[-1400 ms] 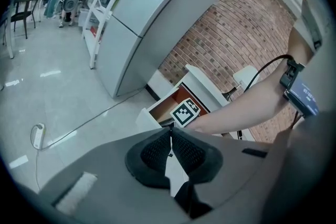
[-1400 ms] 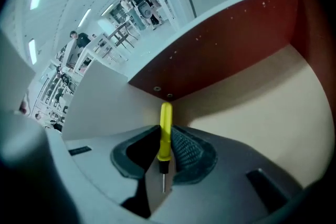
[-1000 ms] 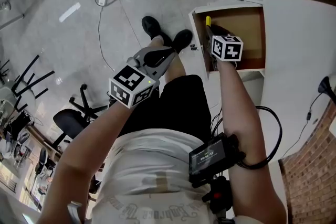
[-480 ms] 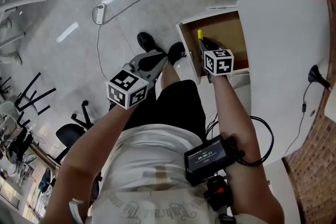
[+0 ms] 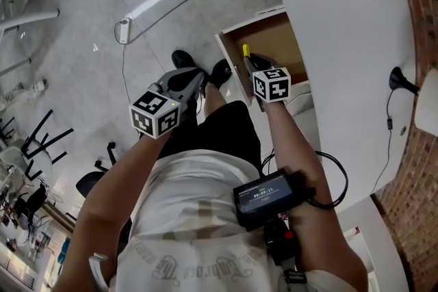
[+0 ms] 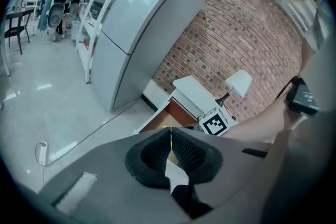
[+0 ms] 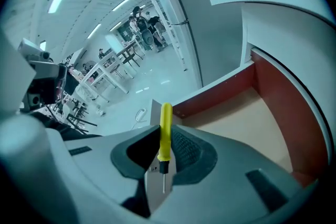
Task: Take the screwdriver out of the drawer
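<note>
The head view looks steeply down over the left gripper (image 5: 195, 77) and right gripper (image 5: 248, 59). Each gripper view looks closely along its own jaws; all three share the drawer (image 5: 274, 34) at the right gripper.

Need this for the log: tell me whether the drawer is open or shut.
Open: the drawer juts out from under the white desk, its brown bottom showing in the right gripper view.

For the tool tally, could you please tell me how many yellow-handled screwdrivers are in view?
1: the yellow-handled screwdriver is clamped in the right gripper, by the open wooden drawer. Parts of the drawer are hidden, so another could lie there.
</note>
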A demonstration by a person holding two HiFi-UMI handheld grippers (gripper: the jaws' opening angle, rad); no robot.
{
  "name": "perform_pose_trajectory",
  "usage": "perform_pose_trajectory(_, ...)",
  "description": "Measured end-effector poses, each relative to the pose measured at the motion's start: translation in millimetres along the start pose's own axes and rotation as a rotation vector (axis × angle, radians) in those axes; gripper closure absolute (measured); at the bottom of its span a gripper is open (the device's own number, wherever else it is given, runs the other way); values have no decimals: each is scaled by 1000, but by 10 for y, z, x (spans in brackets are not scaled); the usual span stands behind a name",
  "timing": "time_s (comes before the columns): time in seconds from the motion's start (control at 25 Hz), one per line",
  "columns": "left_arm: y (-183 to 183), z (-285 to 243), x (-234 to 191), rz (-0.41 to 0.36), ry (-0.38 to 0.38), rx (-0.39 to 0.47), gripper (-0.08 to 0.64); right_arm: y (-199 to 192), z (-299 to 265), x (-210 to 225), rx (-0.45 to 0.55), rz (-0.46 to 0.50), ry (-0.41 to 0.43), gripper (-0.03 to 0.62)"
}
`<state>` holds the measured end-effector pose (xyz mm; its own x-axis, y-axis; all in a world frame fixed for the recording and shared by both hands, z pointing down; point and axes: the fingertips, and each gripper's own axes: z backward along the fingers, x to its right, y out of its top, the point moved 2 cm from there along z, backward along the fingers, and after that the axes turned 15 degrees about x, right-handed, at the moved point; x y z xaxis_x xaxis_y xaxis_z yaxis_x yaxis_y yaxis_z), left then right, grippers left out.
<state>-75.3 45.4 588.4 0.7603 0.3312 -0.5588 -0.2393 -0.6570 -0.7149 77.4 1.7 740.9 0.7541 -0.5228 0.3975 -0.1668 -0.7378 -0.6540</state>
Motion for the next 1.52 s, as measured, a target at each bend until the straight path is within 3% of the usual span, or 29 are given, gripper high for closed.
perform_pose_trajectory(0.4,184,7,199,-47,-12,18,548,177,303,-113,42,-9,1,540)
perform_pose_trajectory(0.8,429,31,330,-180,-36,6,548,293,633,-158,96,-28,-19,540)
perform_pose_trajectory(1.52,959,-161,567,-327,-193,-27,548,664,932,-485,206,-29,-47,540)
